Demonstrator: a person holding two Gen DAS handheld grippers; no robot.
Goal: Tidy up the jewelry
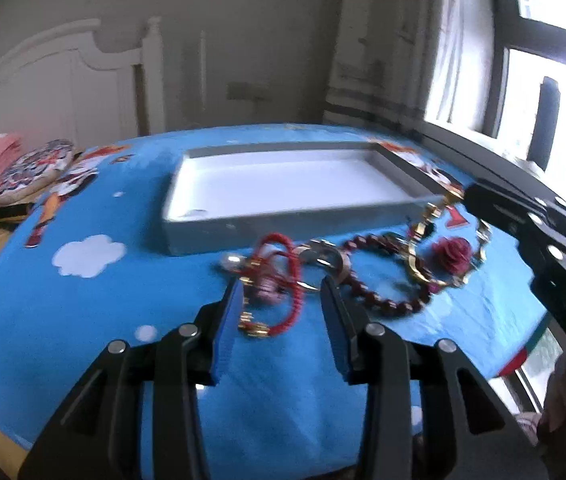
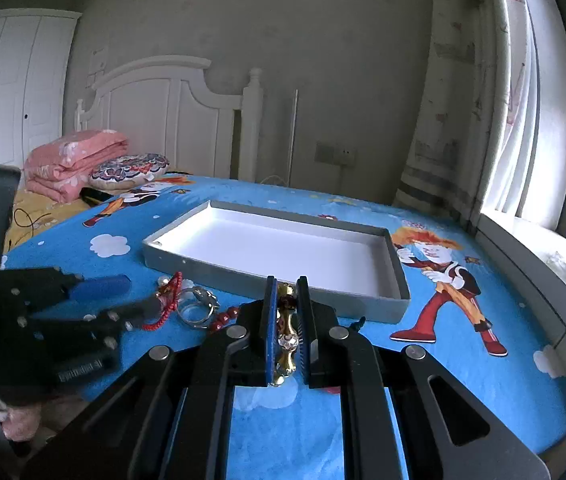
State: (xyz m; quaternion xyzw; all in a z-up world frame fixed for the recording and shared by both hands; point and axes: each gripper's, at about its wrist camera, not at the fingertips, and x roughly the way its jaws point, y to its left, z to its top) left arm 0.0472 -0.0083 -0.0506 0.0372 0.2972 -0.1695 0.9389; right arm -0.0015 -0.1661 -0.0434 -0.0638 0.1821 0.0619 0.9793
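Nearest the left wrist camera, the left gripper (image 1: 281, 292) has its blue-padded fingers (image 1: 229, 320) parted, straddling the near loop of a red braided cord bracelet with gold clasps (image 1: 283, 280) that lies on the blue cartoon-print bed sheet (image 1: 83, 300); the pads do not press on it, so this piece is not yet picked up. In the right wrist view, the right gripper (image 2: 285, 308) has its fingers closed tight on a gold-coloured link bracelet set with clear stones (image 2: 286, 344), clamped along its length between the pads; from the left view the rest of that gold chain curves over the sheet around a dark red fabric rose (image 1: 455, 254). Just beyond the left fingers the other pieces lie in a loose tangle: a silver ring-shaped piece (image 1: 321, 256), touching or overlapping the red cord, and a string of dark red round beads (image 1: 383, 276) beside it, with a pearl-like bead (image 1: 231, 260) at the left end. Behind the tangle, just beside it, stands a shallow grey rectangular tray with a white inside (image 1: 219, 226), and as far as both views show it holds no jewellery at all. I judge the task barely begun: nothing is sorted into the tray, one bracelet is gripped, a second is being lined up, and the beads, ring and rose remain. Farther back lie a folded pink quilt (image 2: 77, 164) and a patterned round cushion (image 2: 129, 170) before the white headboard (image 2: 163, 108).
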